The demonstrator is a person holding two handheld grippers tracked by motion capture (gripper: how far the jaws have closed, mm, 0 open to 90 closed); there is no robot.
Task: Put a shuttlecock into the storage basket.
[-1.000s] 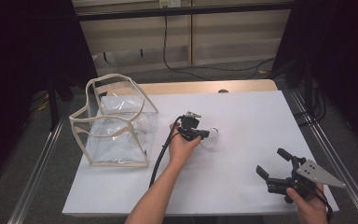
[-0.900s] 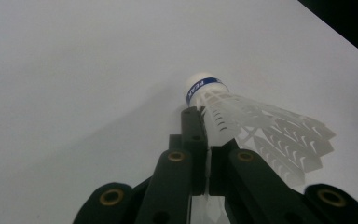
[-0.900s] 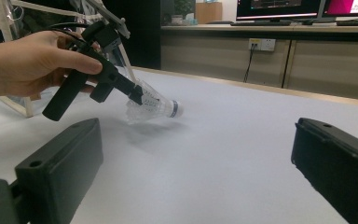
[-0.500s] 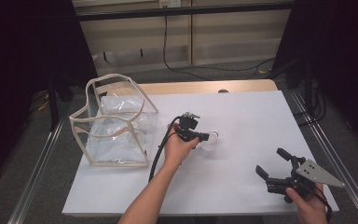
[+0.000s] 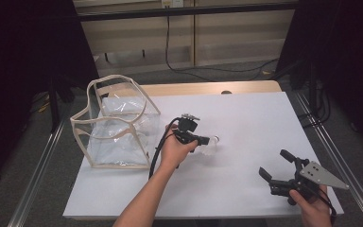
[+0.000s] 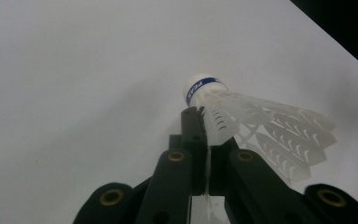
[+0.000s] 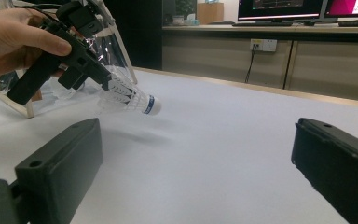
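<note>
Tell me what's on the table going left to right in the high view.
Clear bag → left gripper holding the shuttlecock → right gripper, open, near the table's right edge.

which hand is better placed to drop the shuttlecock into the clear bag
Left. The left gripper is already shut on the shuttlecock, just beside the clear bag. The right gripper is open, holds nothing and sits at the far corner.

- White tabletop (image 5: 246, 118), wooden strip along far edge.
- Clear bag (image 5: 116, 124) with beige trim, upright at tabletop's left.
- Monitors (image 7: 303, 9) on counter behind.
</note>
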